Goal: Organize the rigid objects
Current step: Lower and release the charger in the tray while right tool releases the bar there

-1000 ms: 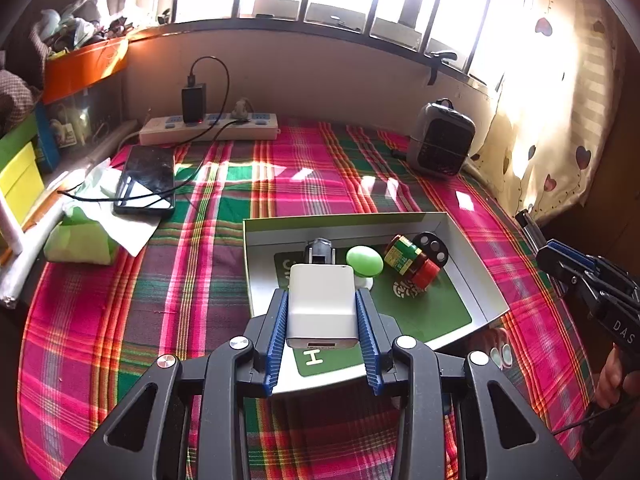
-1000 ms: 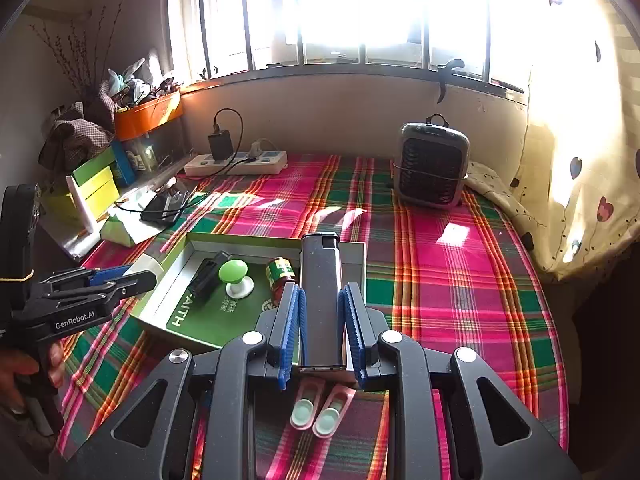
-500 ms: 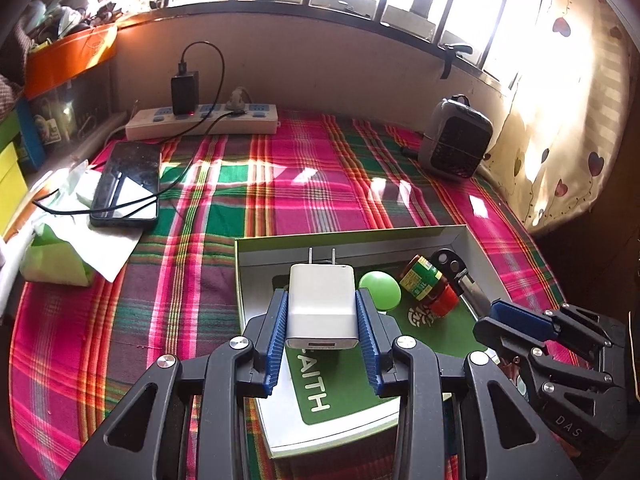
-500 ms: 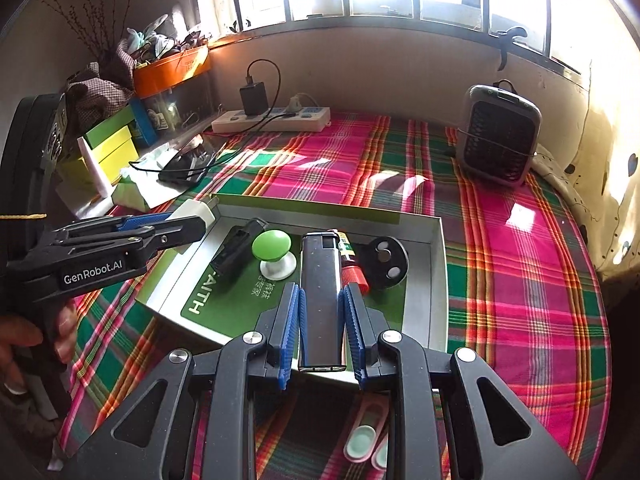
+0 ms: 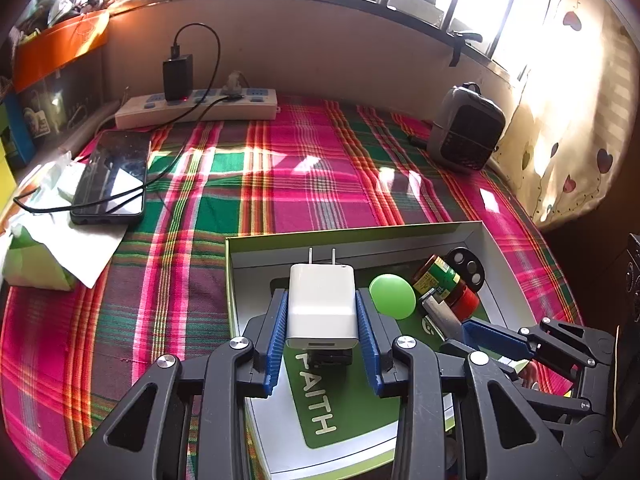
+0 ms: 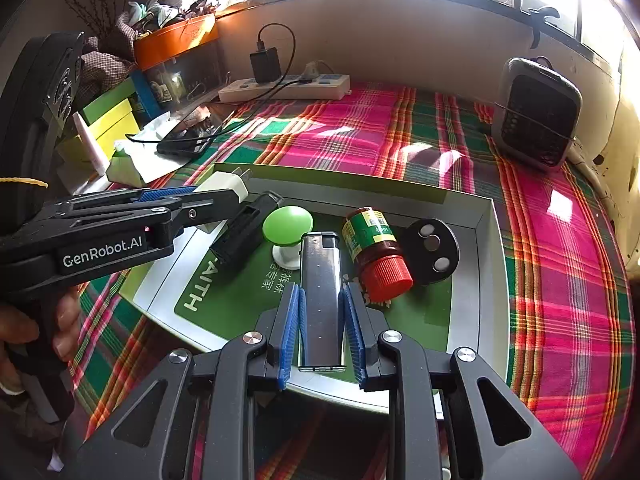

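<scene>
My left gripper (image 5: 322,304) is shut on a white plug charger (image 5: 322,304), held over the left part of the shallow box (image 5: 360,232). It also shows in the right wrist view (image 6: 224,186). My right gripper (image 6: 322,308) holds a grey lighter (image 6: 322,300) between its pads, low over the box (image 6: 472,280); the jaws look slightly parted, the grip unclear. In the box lie a green-capped knob (image 6: 287,224), a red-capped bottle (image 6: 374,248), a black disc (image 6: 432,250) and a black block (image 6: 240,236).
A plaid cloth (image 5: 280,176) covers the table. A phone (image 5: 112,176), tissues (image 5: 48,248) and a power strip (image 5: 196,108) lie far left. A small heater (image 5: 464,132) stands far right by the curtain.
Both grippers moved forward and down over the box with their objects. The lighter now lies lower among the items, and the right jaws look a little wider.
</scene>
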Available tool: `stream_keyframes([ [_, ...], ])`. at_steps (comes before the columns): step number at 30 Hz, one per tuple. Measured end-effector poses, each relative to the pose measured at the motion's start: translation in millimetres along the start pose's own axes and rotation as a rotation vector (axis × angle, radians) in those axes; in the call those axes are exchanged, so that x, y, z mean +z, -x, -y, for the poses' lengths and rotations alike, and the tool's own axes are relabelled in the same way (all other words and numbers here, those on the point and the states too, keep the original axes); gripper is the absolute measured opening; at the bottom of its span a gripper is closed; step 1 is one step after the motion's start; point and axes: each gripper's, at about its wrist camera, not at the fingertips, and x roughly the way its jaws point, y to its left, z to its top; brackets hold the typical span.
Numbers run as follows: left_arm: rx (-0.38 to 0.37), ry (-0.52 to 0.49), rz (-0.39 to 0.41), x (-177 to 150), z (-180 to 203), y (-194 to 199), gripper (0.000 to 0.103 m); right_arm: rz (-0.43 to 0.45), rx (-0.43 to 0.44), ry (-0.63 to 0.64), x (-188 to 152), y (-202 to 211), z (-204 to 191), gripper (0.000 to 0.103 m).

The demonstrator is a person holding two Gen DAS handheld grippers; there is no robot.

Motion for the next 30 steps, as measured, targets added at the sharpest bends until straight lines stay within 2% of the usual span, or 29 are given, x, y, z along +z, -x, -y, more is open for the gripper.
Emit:
stream_keyframes([
  [30,-0.013,0.013,-0.030,1,-1,-15,0.032,-0.035,-0.021,-0.001,2,-25,6,0.025],
])
